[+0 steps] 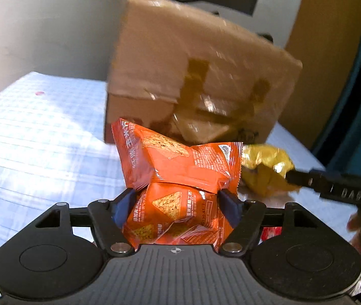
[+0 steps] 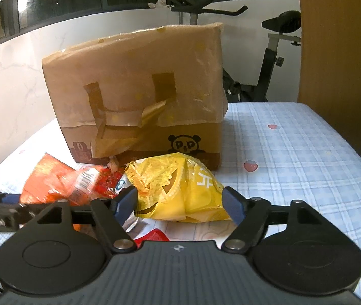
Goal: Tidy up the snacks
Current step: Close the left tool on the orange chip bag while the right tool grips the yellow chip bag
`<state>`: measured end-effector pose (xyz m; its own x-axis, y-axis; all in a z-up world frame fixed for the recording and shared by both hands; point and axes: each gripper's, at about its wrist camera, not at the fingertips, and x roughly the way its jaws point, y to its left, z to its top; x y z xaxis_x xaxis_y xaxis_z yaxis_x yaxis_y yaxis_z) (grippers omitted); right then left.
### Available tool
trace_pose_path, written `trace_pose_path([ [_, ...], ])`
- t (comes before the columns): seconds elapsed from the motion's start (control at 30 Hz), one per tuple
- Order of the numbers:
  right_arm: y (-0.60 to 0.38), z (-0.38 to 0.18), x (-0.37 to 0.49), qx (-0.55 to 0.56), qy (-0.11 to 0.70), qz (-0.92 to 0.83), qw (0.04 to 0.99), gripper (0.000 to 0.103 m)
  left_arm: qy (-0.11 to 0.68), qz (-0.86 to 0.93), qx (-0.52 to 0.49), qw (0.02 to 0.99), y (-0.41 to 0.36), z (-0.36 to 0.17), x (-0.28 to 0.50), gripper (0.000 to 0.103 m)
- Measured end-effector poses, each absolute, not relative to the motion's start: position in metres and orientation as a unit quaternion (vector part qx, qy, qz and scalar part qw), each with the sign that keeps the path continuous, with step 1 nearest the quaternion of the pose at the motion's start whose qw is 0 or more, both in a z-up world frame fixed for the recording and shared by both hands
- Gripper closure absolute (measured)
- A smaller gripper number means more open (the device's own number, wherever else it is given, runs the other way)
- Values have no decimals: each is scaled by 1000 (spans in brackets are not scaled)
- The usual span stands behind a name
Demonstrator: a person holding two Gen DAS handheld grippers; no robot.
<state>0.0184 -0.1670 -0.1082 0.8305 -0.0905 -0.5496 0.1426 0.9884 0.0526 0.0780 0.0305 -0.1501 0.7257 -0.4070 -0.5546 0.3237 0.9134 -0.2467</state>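
While the cardboard box [image 2: 139,94] stood behind, we clamped our left gripper [image 1: 175,203] on orange packets [image 1: 177,167]; our right gripper [image 2: 179,200] straddled the yellow bag [image 2: 177,188], grip unclear.

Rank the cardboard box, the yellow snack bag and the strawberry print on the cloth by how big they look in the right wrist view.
1. Cardboard box, largest by far, though it stands farther back.
2. Yellow snack bag, between the right gripper's fingers.
3. Strawberry print, tiny.
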Motion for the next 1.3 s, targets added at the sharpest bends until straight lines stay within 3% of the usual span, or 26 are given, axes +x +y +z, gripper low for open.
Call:
trace_pose_path([
  [0.3,-150,-113,28,-34,270,-46,961,15,272,-156,-84,946,44,-139,70,29],
  [0.5,-150,-130,53,-102,266,-42,958,15,277,-135,-89,947,46,-141,73,29],
  [0.97,-154,-162,42,-101,228,-51,967,26,303,-135,-73,940,41,-153,79,29],
  [1.3,-152,-163,52,-110,237,-56,964,25,313,-141,-70,937,41,-156,78,29],
])
